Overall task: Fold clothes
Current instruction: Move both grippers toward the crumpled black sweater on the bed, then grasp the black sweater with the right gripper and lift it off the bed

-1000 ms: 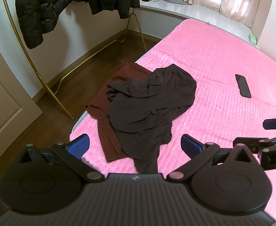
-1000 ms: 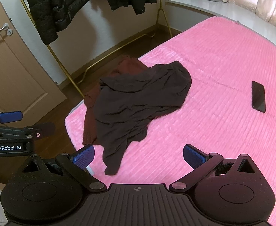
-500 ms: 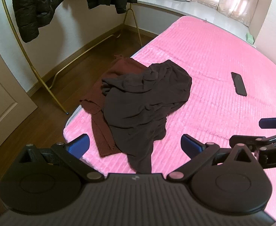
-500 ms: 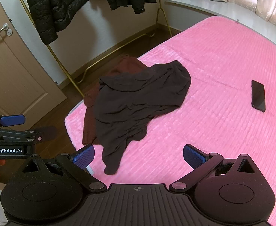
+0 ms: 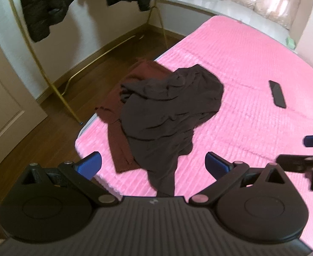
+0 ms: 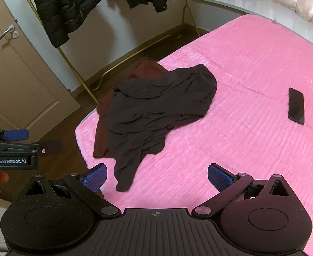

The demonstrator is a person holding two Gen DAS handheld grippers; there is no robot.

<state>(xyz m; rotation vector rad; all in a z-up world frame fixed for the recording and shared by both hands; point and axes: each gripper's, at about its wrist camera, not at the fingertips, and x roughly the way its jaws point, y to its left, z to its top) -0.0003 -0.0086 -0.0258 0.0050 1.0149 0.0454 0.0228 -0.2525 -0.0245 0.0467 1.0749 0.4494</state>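
A crumpled dark brown garment (image 5: 167,115) (image 6: 156,108) lies in a heap near the left corner of the pink bed (image 5: 252,64) (image 6: 252,64). It rests on top of a maroon knitted garment (image 5: 122,111) (image 6: 143,70) that reaches the bed's edge. My left gripper (image 5: 154,163) is open and empty, above the dark garment's near tail. My right gripper (image 6: 157,173) is open and empty, just in front of that tail. Each gripper also shows at the edge of the other's view (image 5: 312,149) (image 6: 15,147).
A black phone (image 5: 277,93) (image 6: 296,105) lies on the bed to the right. A gold clothes rack (image 5: 39,64) (image 6: 77,72) with black jackets (image 6: 67,6) stands on the wooden floor left of the bed. A door (image 6: 13,68) is at far left.
The left gripper has moved closer to the bed and the clothes now sit lower and nearer in its view. The right gripper has barely moved. Both stay open.
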